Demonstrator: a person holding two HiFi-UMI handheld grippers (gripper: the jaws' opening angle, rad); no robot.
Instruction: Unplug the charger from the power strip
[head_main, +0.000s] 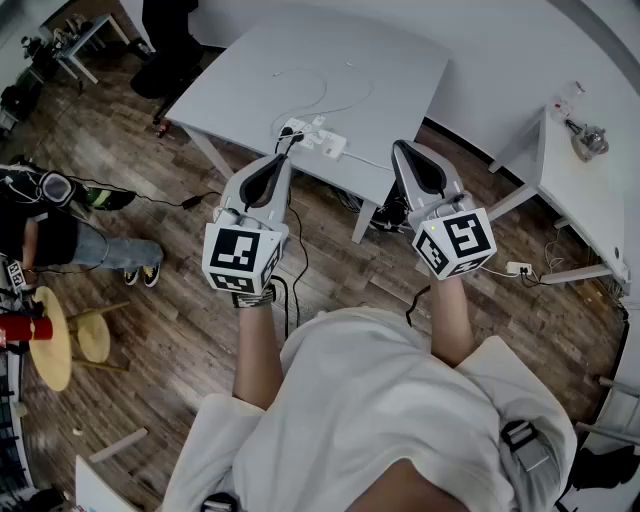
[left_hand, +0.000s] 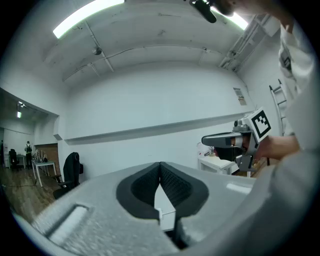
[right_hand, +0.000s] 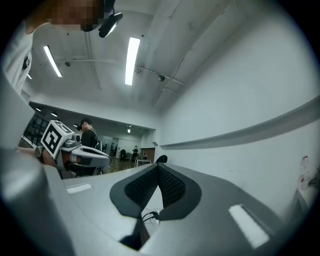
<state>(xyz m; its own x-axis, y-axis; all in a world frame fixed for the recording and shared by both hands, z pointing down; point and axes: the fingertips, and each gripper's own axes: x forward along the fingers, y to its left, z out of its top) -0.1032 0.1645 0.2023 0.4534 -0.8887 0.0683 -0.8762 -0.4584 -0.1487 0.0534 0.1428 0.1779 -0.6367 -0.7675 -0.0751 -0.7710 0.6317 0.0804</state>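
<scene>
A white power strip lies at the near edge of the grey table. A black plug and a white charger sit in it, and a thin white cable loops over the tabletop. My left gripper is held level just short of the strip's left end, jaws shut and empty. My right gripper hovers level to the right of the strip, also shut on nothing. In the left gripper view the closed jaws fill the lower frame; the right gripper view shows the same.
A second white table with small items stands at the right, with another power strip on the floor beside it. A seated person and a round wooden stool are at the left. Black cables trail under the grey table.
</scene>
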